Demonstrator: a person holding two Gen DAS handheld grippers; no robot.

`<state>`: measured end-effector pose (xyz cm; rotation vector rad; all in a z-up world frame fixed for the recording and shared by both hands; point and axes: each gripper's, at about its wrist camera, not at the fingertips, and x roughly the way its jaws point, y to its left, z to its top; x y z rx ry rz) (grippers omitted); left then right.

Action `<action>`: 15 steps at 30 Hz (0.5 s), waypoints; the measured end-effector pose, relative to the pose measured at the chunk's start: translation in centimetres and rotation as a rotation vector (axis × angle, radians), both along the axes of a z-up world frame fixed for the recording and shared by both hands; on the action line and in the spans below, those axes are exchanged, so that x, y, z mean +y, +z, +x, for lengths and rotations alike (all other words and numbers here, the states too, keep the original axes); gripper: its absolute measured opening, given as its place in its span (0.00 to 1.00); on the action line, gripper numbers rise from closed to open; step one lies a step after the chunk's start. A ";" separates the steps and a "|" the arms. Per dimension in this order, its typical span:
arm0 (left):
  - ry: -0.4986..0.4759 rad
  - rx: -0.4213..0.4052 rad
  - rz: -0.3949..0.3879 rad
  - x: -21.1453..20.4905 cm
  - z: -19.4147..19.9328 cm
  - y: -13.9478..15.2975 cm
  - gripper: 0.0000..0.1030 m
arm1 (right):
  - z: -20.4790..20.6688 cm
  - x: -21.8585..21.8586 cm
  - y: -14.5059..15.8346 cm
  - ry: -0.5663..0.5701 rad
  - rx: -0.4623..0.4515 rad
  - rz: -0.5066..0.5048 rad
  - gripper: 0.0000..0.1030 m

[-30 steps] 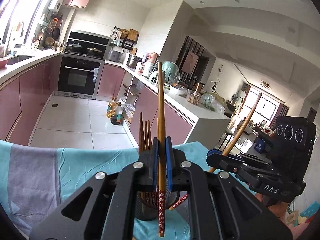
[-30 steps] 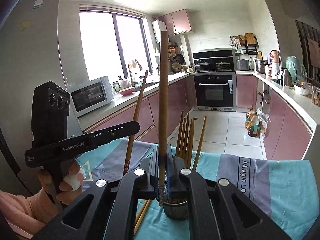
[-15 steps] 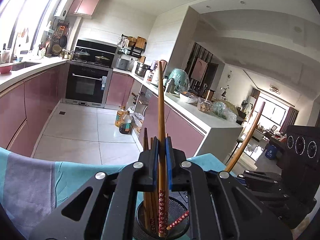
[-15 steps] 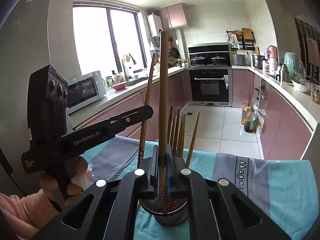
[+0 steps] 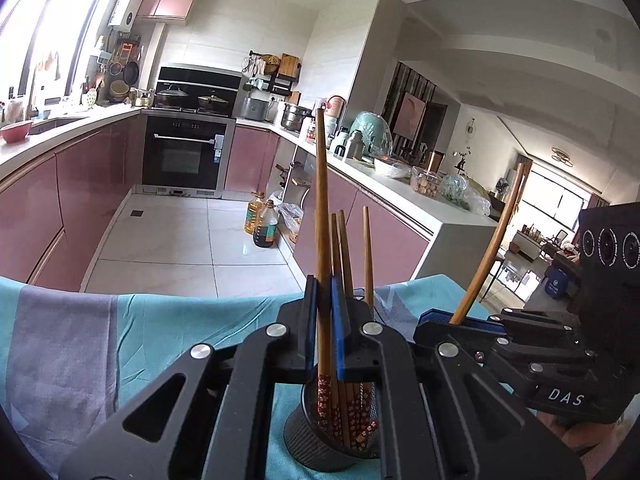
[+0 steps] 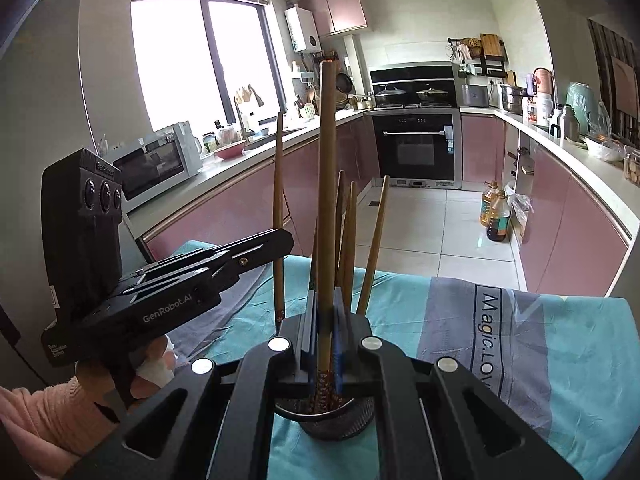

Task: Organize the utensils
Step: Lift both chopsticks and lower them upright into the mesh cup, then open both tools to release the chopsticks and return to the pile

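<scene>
A: A pink-fronted kitchen is stretching out behind, and the work is happening on a table under a teal and grey cloth (image 6: 560,344). A black mesh holder (image 5: 320,436) is standing on it, already carrying several chopsticks (image 5: 344,248).

B: What are the two tools doing?

A: The left gripper (image 5: 323,320) is pinching one upright chopstick (image 5: 322,200) between its blue pads, and the patterned red end is dipping inside the holder's rim. The right gripper (image 6: 325,332) is clamping its own chopstick (image 6: 327,168) the same way, with the decorated end reaching down into the holder too. Both sets of fingers are closed tight on the sticks.

B: So how far along is the tidying looking?

A: Fairly far, I'm judging. A handful of sticks are leaning in the holder, and these two are hanging over it or partly in it but not yet let go. I'm seeing no loose utensils on the cloth in either view, though the gripper bodies are hiding much of the near cloth.

B: And what is remaining?

A: Probably just letting these two go so they are resting with the others.
</scene>
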<state>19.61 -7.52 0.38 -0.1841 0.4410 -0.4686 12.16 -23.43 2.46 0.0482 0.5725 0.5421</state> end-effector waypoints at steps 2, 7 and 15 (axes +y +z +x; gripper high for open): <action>-0.016 0.010 0.015 0.0 -0.2 -0.2 0.07 | 0.2 0.0 -0.1 0.005 0.011 -0.003 0.06; -0.062 0.048 0.075 -0.4 -0.4 -0.7 0.07 | 0.7 0.4 -0.5 0.020 0.046 -0.017 0.06; -0.107 0.173 0.174 -1.5 1.1 -2.2 0.08 | 2.5 0.4 -1.6 0.003 0.107 -0.023 0.08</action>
